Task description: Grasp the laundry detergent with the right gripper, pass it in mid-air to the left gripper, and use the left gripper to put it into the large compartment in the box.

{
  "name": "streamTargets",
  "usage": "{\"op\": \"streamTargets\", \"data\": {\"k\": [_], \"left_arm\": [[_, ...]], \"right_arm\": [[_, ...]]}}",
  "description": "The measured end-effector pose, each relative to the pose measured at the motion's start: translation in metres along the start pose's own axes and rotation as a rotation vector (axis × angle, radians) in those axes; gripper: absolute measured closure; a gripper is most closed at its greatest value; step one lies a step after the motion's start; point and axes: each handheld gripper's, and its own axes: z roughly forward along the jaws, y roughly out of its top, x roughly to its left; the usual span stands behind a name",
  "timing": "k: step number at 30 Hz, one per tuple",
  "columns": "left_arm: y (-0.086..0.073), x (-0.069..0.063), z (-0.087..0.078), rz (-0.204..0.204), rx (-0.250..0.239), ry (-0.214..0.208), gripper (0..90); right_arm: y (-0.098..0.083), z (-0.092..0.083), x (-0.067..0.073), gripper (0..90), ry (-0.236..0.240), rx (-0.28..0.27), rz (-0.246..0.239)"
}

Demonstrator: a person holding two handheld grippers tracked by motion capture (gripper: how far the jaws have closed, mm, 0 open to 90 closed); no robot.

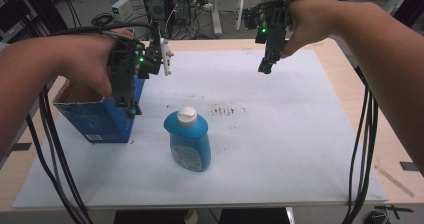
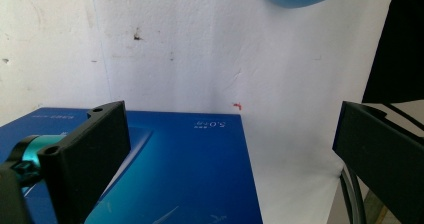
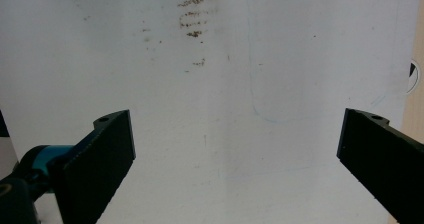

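**Blue box, bottle, two raised grippers**

Nearest: blue detergent bottle (image 1: 187,140), white cap, upright on the white sheet (image 1: 280,149). Just left: open blue cardboard box (image 1: 97,118). Left gripper (image 1: 131,106) above its right edge, jaws apart, holding nothing. Farthest: right gripper (image 1: 265,66), jaws apart, over bare sheet.

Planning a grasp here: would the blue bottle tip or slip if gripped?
The blue bottle stands upright, taller than wide, so a high push would probably tip it. Its smooth, rounded plastic may slip between jaws. Its fill level cannot be judged, so neither can its weight.
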Motion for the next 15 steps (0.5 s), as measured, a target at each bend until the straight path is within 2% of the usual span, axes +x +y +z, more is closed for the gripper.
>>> {"op": "streamTargets", "data": {"k": [8,15], "left_arm": [[-0.001,0.001,0.002,-0.002,-0.005,0.008,1.8],[0.001,-0.003,0.005,0.003,0.001,0.008,1.7]], "right_arm": [[-0.004,0.005,0.007,1.3,0.011,0.004,-0.003],[-0.010,0.005,0.022,1.2,0.007,-0.018,0.007]]}}
